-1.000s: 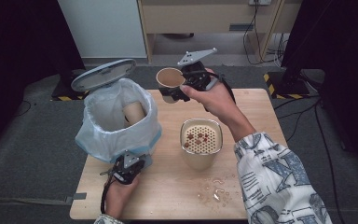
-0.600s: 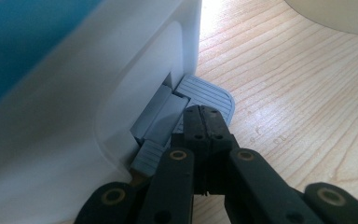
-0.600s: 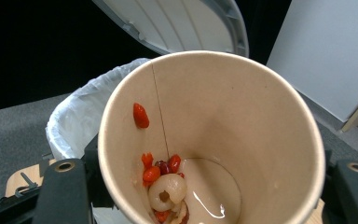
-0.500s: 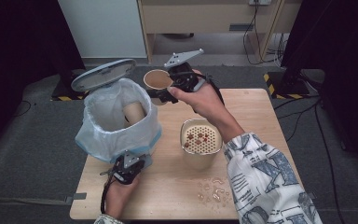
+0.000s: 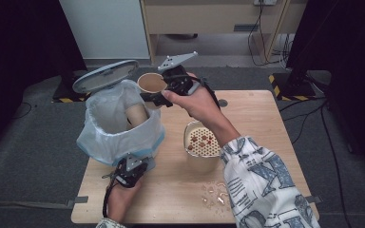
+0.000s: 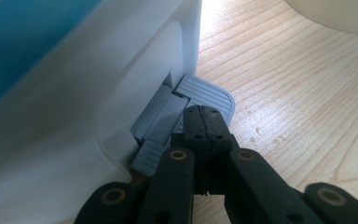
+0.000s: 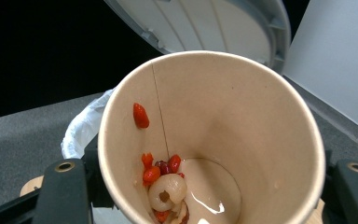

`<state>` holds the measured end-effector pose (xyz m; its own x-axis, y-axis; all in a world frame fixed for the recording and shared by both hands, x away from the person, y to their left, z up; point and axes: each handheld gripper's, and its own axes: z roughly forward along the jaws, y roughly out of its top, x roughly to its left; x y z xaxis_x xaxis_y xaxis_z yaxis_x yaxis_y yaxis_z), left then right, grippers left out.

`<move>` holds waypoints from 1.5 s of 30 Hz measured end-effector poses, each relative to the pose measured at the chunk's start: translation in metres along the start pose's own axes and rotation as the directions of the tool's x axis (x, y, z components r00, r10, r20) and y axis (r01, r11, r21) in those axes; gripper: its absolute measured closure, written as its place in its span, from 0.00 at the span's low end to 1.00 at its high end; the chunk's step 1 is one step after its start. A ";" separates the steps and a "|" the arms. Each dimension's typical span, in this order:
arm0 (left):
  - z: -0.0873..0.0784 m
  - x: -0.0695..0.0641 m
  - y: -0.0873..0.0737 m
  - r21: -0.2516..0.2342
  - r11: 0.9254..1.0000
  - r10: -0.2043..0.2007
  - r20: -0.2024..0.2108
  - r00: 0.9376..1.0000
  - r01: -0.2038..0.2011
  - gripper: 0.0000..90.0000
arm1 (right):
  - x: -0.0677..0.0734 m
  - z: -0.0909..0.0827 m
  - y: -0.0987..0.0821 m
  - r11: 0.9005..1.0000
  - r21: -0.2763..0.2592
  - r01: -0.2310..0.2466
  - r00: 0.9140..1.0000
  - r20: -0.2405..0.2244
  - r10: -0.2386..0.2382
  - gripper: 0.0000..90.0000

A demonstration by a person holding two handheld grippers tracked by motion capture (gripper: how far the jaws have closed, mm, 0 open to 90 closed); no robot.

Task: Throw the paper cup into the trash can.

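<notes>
The right tool (image 5: pixel 159 90), clamped on the paper cup (image 5: pixel 150 83), has carried it left over the bin (image 5: pixel 119 126); the left tool (image 6: pixel 204 122), jaws together, presses the pedal (image 6: pixel 205 93).

Paper cup (image 5: pixel 150 83) in right gripper (image 5: pixel 164 97) above lined bin (image 5: pixel 119 124)

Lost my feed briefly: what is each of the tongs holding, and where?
Right tongs clamp the brown paper cup by its sides. Left tongs, shut, press the bin's grey pedal.

table (image 5: pixel 266 123): light wood, centre frame
bin (image 5: pixel 119 135): white, bagged, left part, lid open
strainer cup (image 5: pixel 202 152): centre
spill (image 5: pixel 214 194): small wet bits, lower centre
</notes>
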<state>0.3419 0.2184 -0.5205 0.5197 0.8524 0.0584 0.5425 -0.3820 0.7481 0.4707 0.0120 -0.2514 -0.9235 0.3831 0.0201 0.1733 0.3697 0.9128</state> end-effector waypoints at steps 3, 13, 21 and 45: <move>0.000 0.000 0.000 0.000 1.000 0.000 -0.001 1.000 0.000 0.99 | 0.002 0.007 0.001 1.000 0.003 -0.001 1.000 -0.011 0.001 0.34; 0.000 0.000 0.000 0.000 1.000 -0.001 0.000 1.000 0.001 0.99 | 0.008 0.027 0.002 1.000 0.009 -0.003 0.999 -0.035 0.004 0.33; 0.000 0.000 0.000 -0.001 1.000 -0.002 0.001 1.000 0.002 0.99 | 0.013 0.048 -0.001 1.000 0.019 -0.008 0.998 -0.056 0.009 0.33; 0.000 0.000 0.000 -0.002 1.000 -0.004 0.001 1.000 0.004 0.99 | 0.032 0.103 -0.010 0.997 0.078 0.021 0.996 -0.084 -0.015 0.18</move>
<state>0.3418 0.2188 -0.5206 0.5182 0.8535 0.0548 0.5433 -0.3779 0.7497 0.4746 0.1080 -0.3019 -0.9514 0.3053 0.0409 0.1798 0.4430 0.8783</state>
